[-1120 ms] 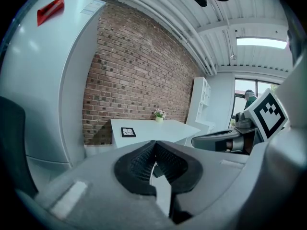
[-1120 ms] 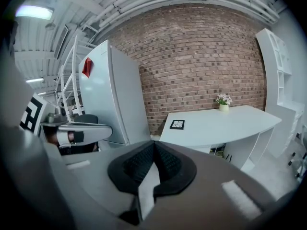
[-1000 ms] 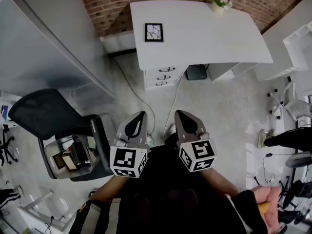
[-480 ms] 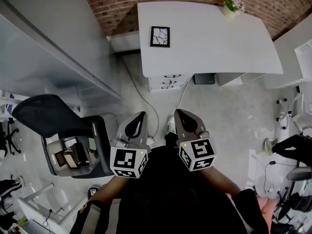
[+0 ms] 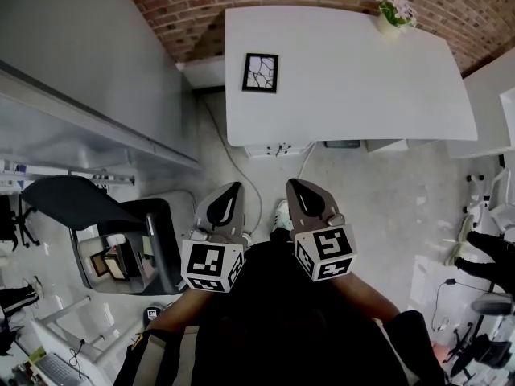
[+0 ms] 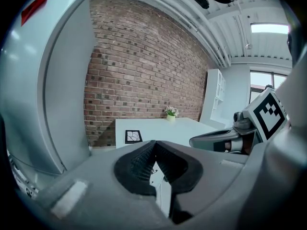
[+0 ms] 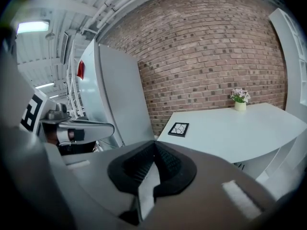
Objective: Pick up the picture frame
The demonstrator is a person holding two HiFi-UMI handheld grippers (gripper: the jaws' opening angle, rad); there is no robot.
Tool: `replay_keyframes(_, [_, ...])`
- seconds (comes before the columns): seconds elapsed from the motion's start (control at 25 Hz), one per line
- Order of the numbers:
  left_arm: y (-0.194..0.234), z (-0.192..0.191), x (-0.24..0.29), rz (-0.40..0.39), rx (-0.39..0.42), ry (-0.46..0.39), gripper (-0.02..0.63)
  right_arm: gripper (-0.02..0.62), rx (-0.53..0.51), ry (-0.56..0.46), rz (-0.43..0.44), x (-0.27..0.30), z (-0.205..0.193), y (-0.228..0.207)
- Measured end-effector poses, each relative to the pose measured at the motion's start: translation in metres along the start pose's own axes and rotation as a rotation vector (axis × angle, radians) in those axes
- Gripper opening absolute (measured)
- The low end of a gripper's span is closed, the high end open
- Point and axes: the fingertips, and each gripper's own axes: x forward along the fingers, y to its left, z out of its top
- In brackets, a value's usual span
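Picture frame (image 5: pixel 261 72), ahead of both claws: black border, white field crossed by black crack-like lines.
Table (image 5: pixel 362 79) beneath it: plain white.
Wall (image 5: pixel 193 10) beyond the table: red-brown brick, pale mortar.
Flowers (image 5: pixel 398 8), ahead and to the right of the right gripper (image 5: pixel 296 186): pale pink blooms, green leaves, cream pot (image 5: pixel 389 28).
Left gripper (image 5: pixel 232 190) and right gripper: grey shells, black ribbed pads.
Cube (image 5: pixel 211 265) on each: black-and-white square markers.
Chair (image 5: pixel 72 202), left of the left gripper: black.
Floor (image 5: pixel 370 183): pale grey.

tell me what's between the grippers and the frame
In the head view: grey floor crossed by a cable, then the front edge of the desk and its bare white top. Nothing on the desk stands before the frame.
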Motion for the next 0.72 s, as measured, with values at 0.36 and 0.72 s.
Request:
replay_keyframes(0.36, [-0.012,0.012,0.039,0.049,0.006,0.018,-0.005,0.002,0.013,-0.005,0.049,0.016,0.014,-0.041])
replay_keyframes(0.72, [-0.02,0.018,0.054,0.08,0.005,0.014,-0.005,0.002,0.026,-0.004,0.066,0.019,0.018,-0.062])
